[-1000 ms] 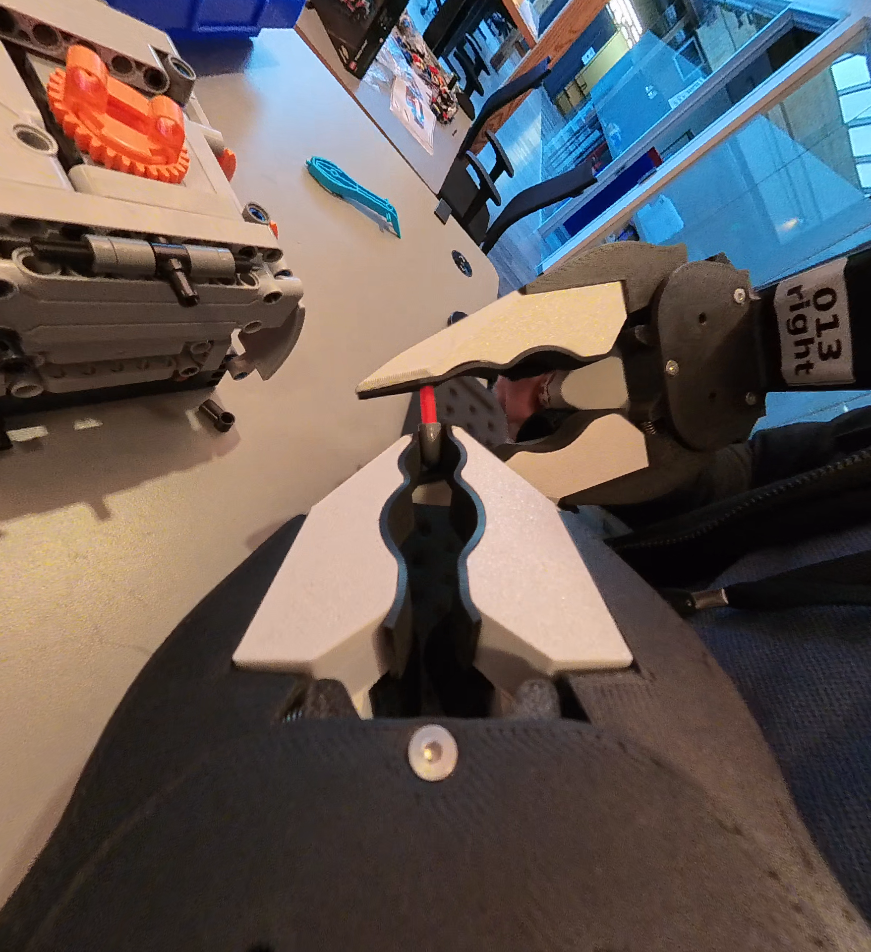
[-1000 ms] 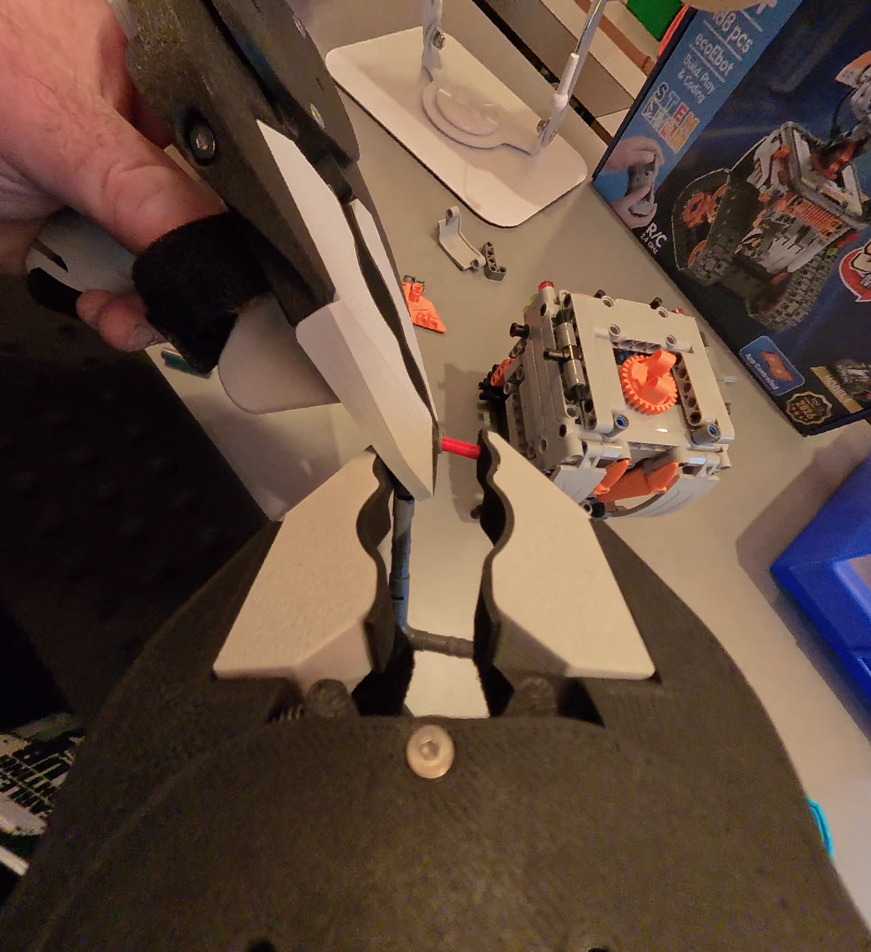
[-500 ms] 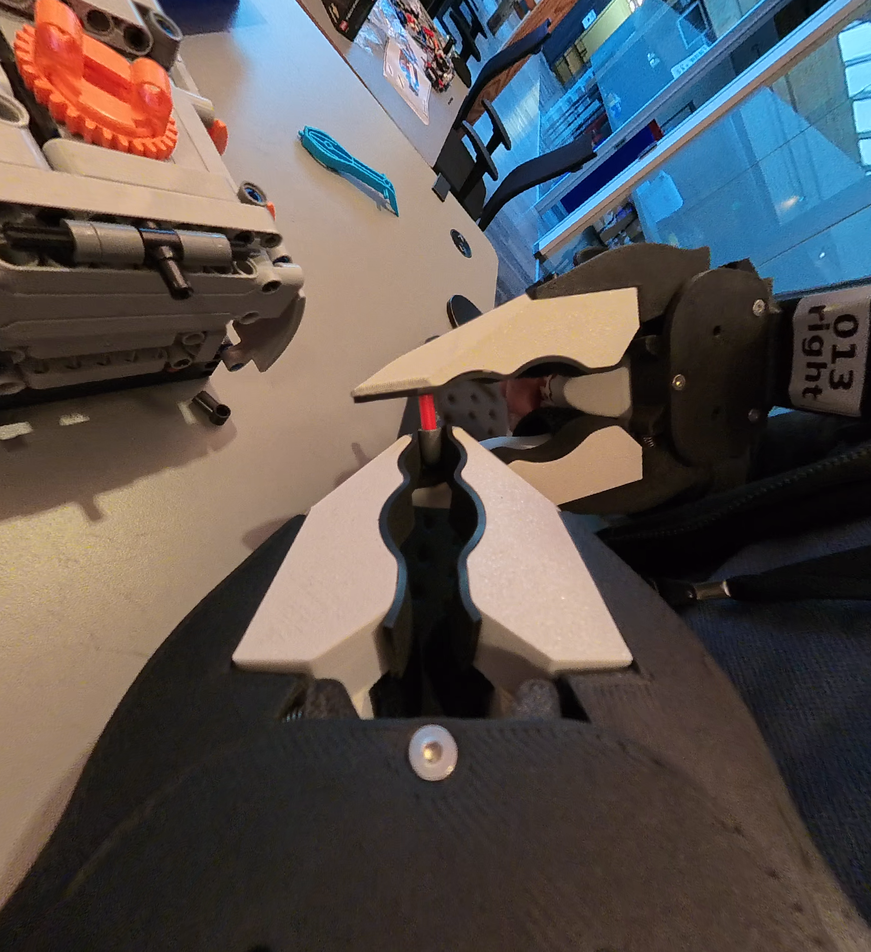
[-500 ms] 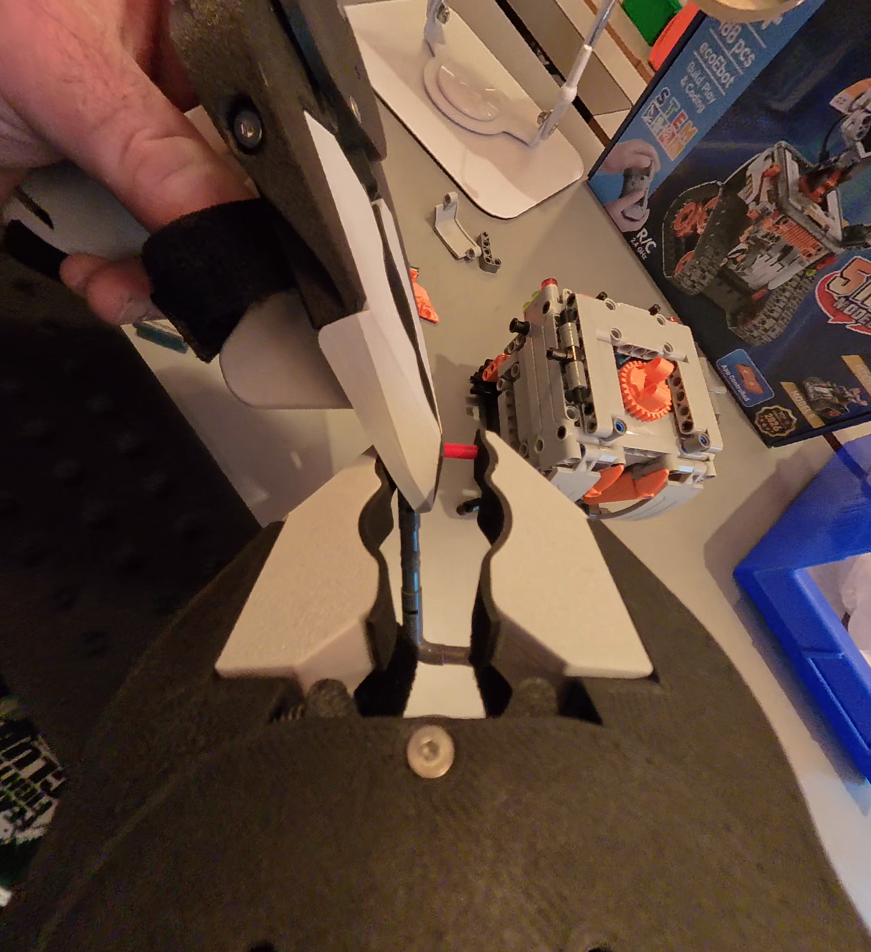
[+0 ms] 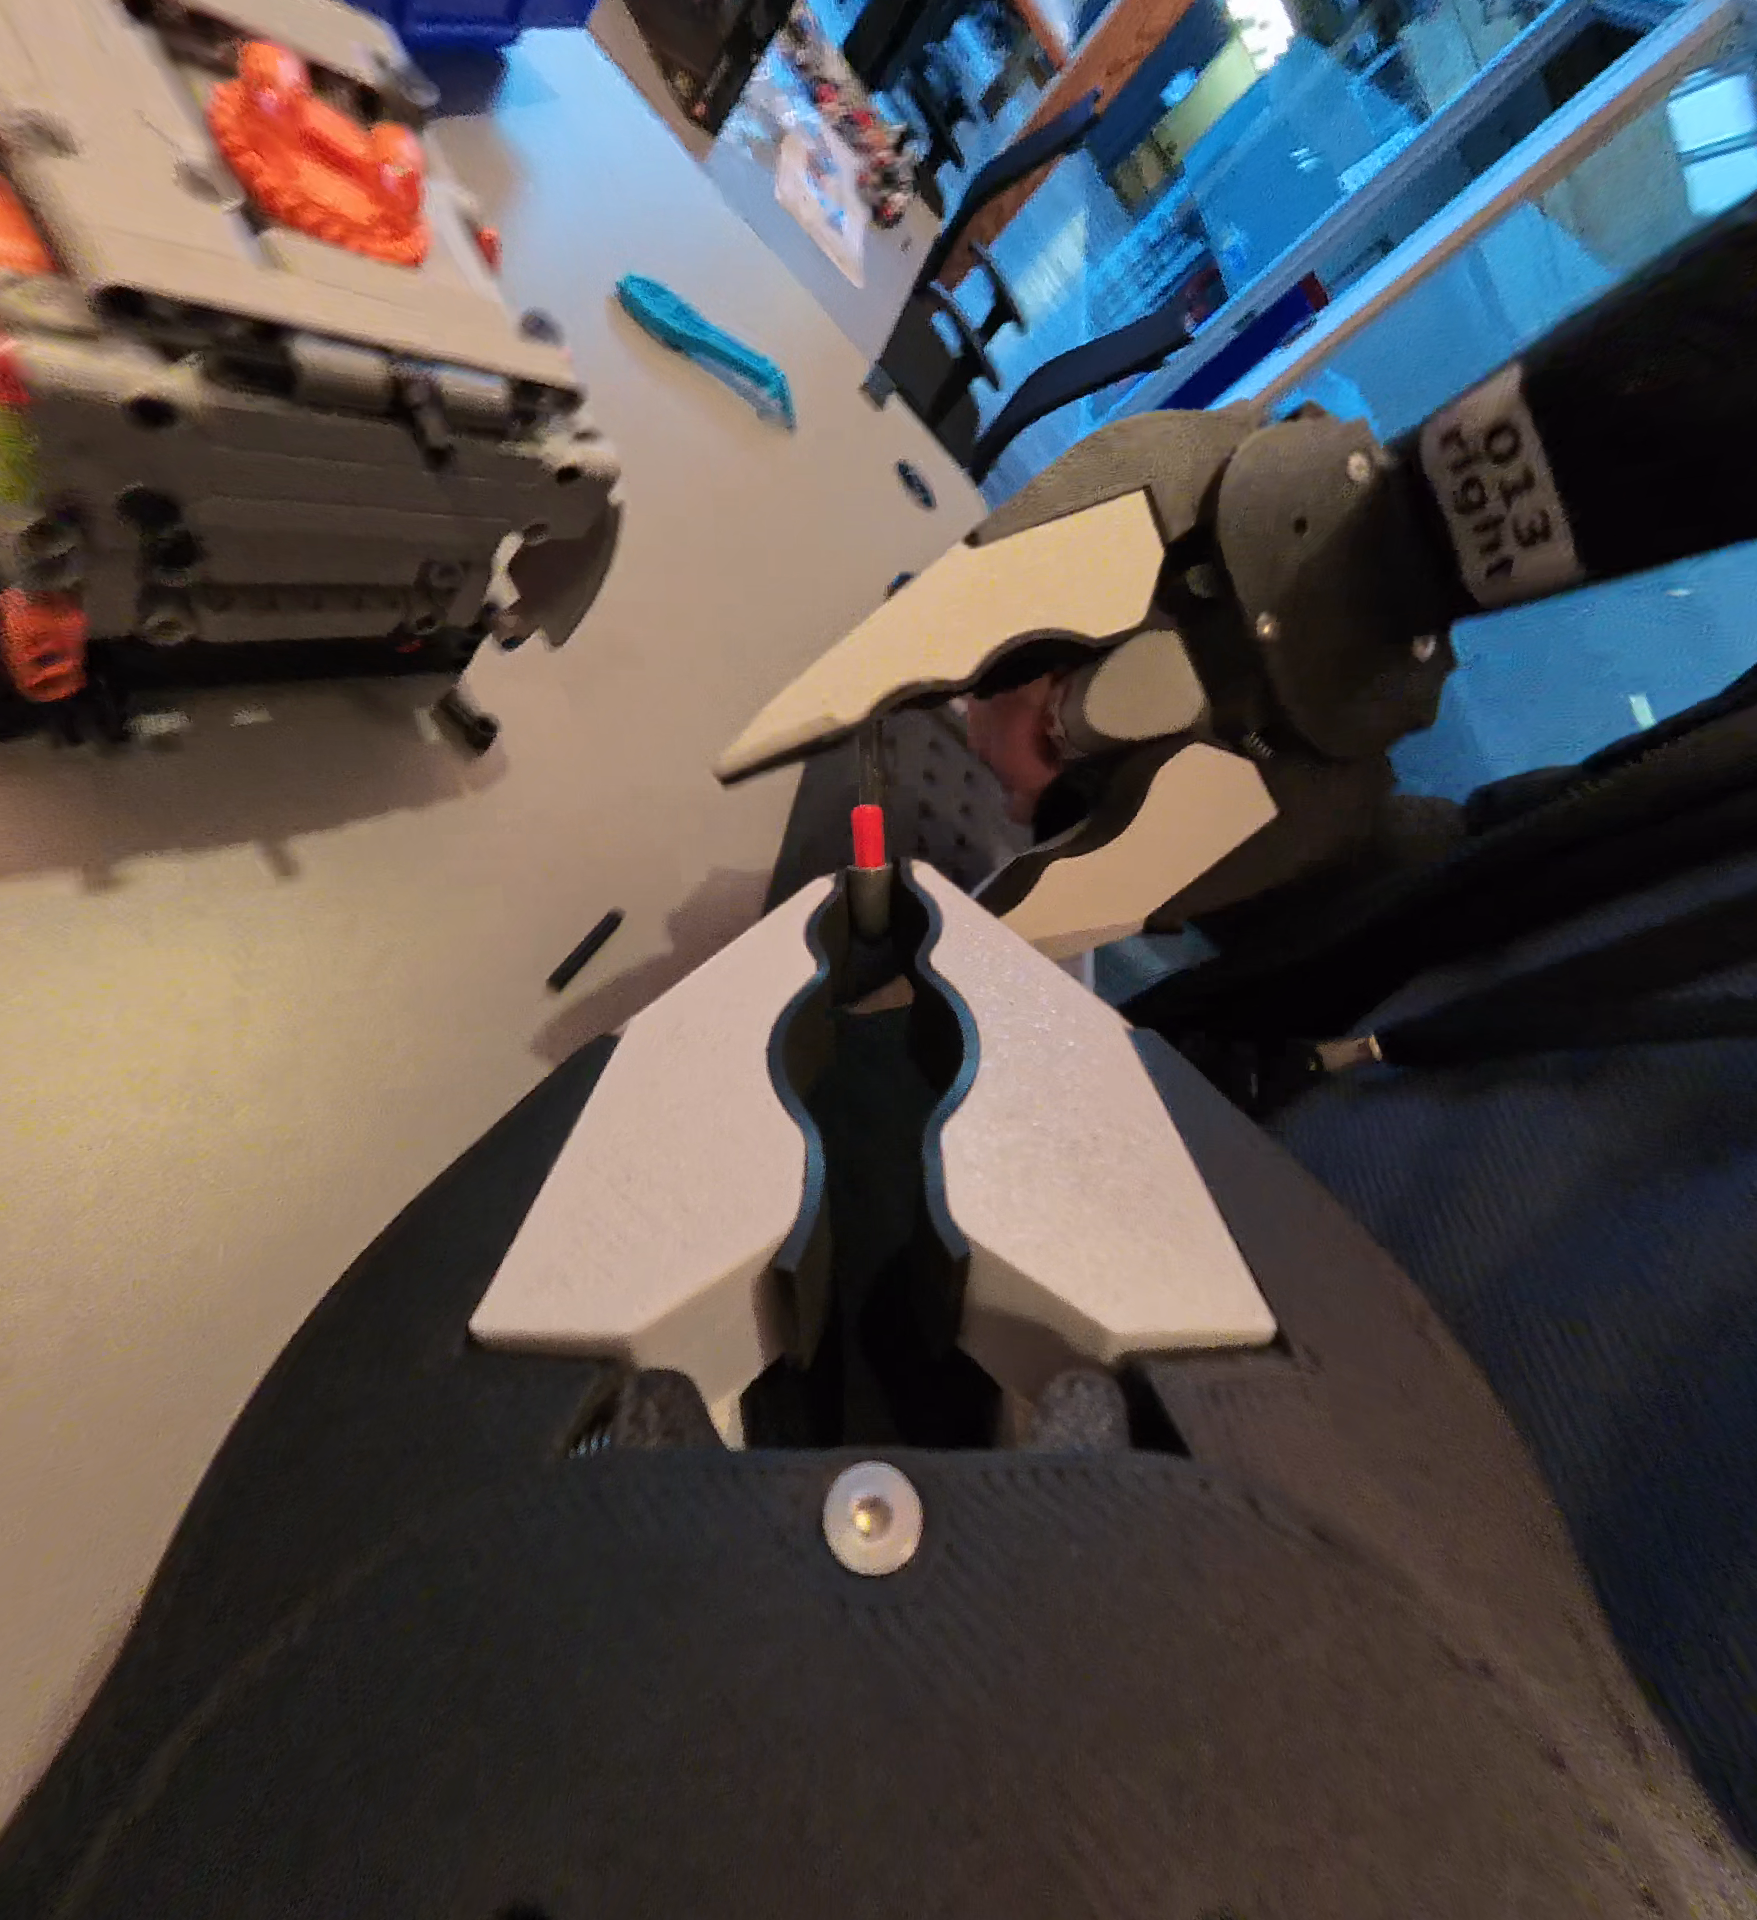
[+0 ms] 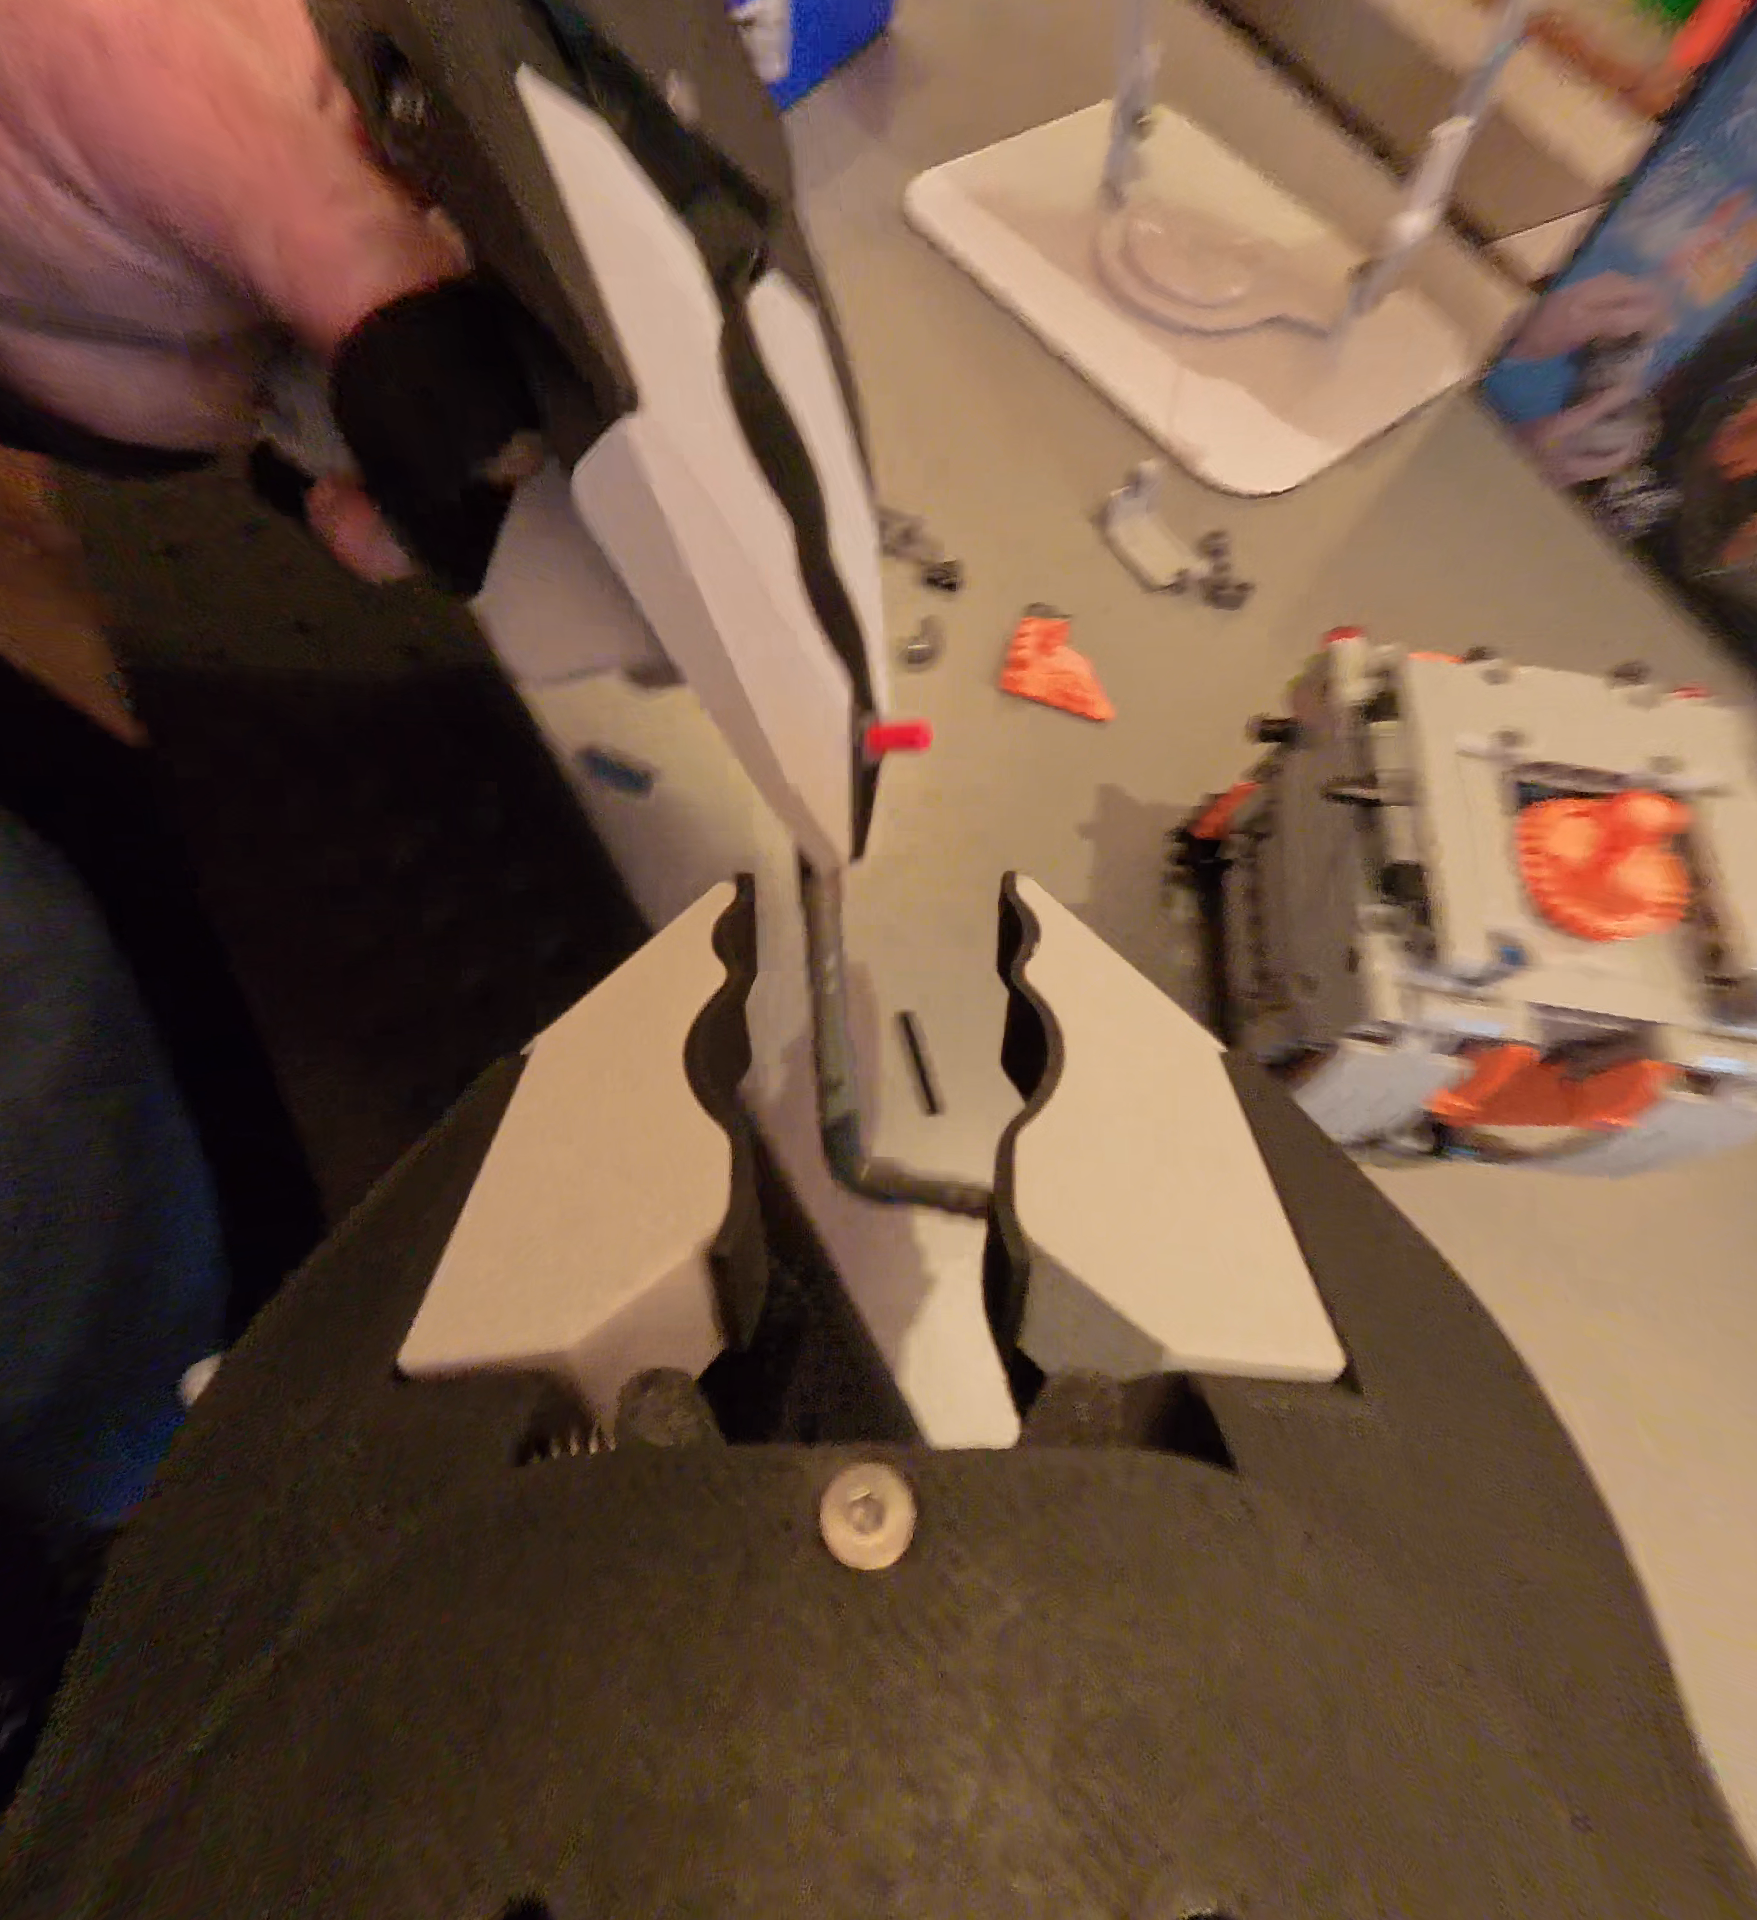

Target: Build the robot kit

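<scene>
The red pin (image 5: pixel 865 834) sticks out of a dark sleeve pinched at the very tips of the left gripper (image 5: pixel 872 894), whose jaws are pressed together on it; in the right wrist view the pin (image 6: pixel 897 736) shows beside that gripper's grey fingers (image 6: pixel 718 582), held by a hand (image 6: pixel 126 229). A bent grey rod (image 6: pixel 832 1039) runs down from the left gripper's tips between the fingers of the right gripper (image 6: pixel 872 894), whose jaws are spread; its short leg reaches the inner face of one finger, though the blur hides whether it truly touches. Both grippers hang above a pale grey table (image 5: pixel 178 1039), close to its edge, with dark blue cloth (image 5: pixel 1580 1351) below on one side. Beyond the table's far end the room shows dark chairs (image 5: pixel 1040 364) and glass walls (image 5: pixel 1476 260). On the table stands a grey brick model (image 6: pixel 1497 914) with an orange gear (image 6: pixel 1601 862) on top, near the grippers but apart from them. A small black pin (image 6: pixel 918 1060) lies on the table under the right gripper's gap. Farther off lie an orange piece (image 6: pixel 1050 675), a few small grey parts (image 6: pixel 1165 540), a teal tool (image 5: pixel 708 343), a white stand base (image 6: pixel 1165 301) and a printed box (image 6: pixel 1705 312). The left gripper's body blocks part of the table in the right wrist view.
</scene>
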The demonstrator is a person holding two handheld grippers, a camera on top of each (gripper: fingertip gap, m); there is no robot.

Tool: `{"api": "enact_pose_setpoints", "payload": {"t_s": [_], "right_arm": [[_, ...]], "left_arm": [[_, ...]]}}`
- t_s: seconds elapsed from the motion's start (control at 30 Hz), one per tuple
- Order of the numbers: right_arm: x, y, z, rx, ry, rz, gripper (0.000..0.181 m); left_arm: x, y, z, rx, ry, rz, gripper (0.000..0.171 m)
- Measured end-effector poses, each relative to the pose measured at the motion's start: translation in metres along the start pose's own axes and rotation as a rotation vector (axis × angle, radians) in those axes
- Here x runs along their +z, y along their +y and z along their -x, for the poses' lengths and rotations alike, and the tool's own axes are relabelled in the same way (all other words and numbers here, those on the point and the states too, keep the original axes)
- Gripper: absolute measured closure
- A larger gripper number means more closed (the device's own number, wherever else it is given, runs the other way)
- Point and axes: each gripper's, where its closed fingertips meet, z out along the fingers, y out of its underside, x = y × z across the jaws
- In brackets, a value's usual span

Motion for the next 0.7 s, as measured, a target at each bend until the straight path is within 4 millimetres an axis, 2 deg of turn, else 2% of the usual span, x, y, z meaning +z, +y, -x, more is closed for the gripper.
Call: {"api": "enact_pose_setpoints", "payload": {"t_s": [0.07, 0.1, 0.13, 0.3, 0.4, 0.5, 0.57, 0.6, 0.7], "right_arm": [[0.008, -0.002, 0.017, 0.007, -0.097, 0.001, 0.154], [0.013, -0.002, 0.023, -0.011, -0.119, 0.013, 0.171], [0.019, -0.004, 0.029, -0.019, -0.141, 0.016, 0.177], [0.041, -0.026, 0.054, 0.036, -0.24, -0.061, 0.177], [0.052, -0.038, 0.058, 0.057, -0.257, -0.089, 0.177], [0.06, -0.046, 0.061, 0.092, -0.266, -0.101, 0.177], [0.064, -0.049, 0.07, 0.083, -0.277, -0.103, 0.177], [0.067, -0.049, 0.072, 0.073, -0.267, -0.095, 0.177], [0.074, -0.052, 0.077, 0.062, -0.229, -0.092, 0.177]], "left_arm": [[-0.018, 0.005, 0.001, -0.025, -0.015, -0.029, 0.167], [-0.027, 0.006, -0.001, -0.038, -0.009, -0.06, 0.167], [-0.034, 0.009, 0.0, -0.041, -0.02, -0.071, 0.167], [-0.068, 0.022, 0.0, -0.062, -0.061, -0.147, 0.167], [-0.085, 0.026, 0.005, -0.089, -0.078, -0.215, 0.167], [-0.101, 0.028, 0.01, -0.115, -0.09, -0.279, 0.158], [-0.107, 0.026, 0.007, -0.123, -0.074, -0.322, 0.16], [-0.108, 0.027, 0.007, -0.117, -0.074, -0.323, 0.166], [-0.113, 0.03, 0.007, -0.125, -0.071, -0.341, 0.167]]}}
